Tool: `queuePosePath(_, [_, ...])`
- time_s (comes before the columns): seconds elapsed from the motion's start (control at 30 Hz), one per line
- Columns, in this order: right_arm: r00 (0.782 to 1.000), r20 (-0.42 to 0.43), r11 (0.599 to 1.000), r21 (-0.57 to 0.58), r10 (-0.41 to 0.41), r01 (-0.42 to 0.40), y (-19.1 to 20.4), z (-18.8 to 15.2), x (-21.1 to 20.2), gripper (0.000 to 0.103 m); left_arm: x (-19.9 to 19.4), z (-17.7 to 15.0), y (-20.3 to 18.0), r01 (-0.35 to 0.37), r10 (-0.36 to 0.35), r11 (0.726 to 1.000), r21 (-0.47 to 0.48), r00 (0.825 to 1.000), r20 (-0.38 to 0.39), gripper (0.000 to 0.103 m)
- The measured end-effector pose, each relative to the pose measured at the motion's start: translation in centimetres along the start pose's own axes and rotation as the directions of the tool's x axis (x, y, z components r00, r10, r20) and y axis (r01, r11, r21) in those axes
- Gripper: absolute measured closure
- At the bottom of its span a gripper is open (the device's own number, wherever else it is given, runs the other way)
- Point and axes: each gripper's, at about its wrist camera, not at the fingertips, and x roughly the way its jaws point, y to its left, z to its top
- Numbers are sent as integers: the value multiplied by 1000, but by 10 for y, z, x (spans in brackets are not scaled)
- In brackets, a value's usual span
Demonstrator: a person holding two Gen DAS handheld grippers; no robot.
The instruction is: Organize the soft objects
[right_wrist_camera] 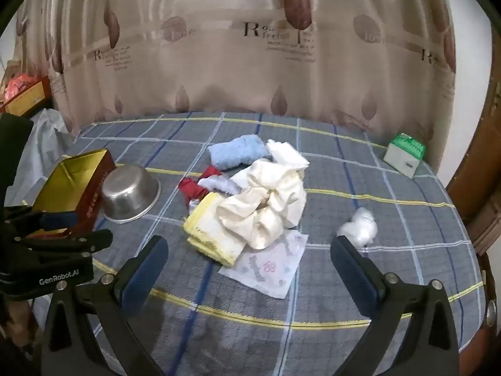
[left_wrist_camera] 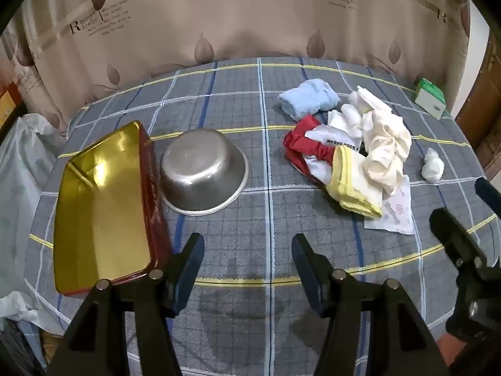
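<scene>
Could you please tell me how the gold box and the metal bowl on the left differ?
The gold box is rectangular with red outer sides; the metal bowl is round and plain silver. The box looks longer than the bowl. Both are shiny, empty, open-topped, and sit side by side on the checked cloth.

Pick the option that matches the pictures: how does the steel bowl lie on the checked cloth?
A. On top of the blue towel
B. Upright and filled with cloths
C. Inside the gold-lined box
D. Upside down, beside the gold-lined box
D: the steel bowl rests rim-down with its base facing up, right next to the gold-lined box, apart from the blue towel and the heap of cloths.
</scene>
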Motion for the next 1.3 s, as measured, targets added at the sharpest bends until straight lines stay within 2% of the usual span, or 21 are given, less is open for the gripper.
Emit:
queuePosePath(0.1, [999, -1, 999, 17, 49, -49, -2, -6, -2, 0, 0, -1, 0, -19, 19, 1000, -6, 1000, -3, 44])
queuePosePath(0.17, [1000, -15, 1000, 9, 23, -23, 3, -1, -3, 0, 1, -2, 0, -29, 29, 999, -14, 1000, -7, 44])
queuePosePath(0.23, [999, -17, 999, 21, 32, -32, 3, 0, -3, 0, 6, -3, 13, 7, -8, 999, -51, 1000, -17, 44])
queuePosePath(0.33, [999, -16, 999, 35, 42, -42, 5, -10, 0, 0, 7, -6, 16, 1, -3, 998, -66, 1000, -30, 44])
queuePosePath(0.43, [998, -35, 999, 23, 48, -47, 8, -11, 4, 0, 9, -6, 15, -21, 18, 998, -54, 999, -41, 44])
queuePosePath(0.67, [997, -63, 999, 8, 53, -52, 10, -9, 10, 0, 14, -9, 12, -21, 19, 999, -43, 998, -56, 44])
queuePosePath(1.3, [996, -71, 998, 22, 53, -52, 9, -13, 16, 0, 18, -10, 15, -27, 24, 999, -45, 997, -69, 44])
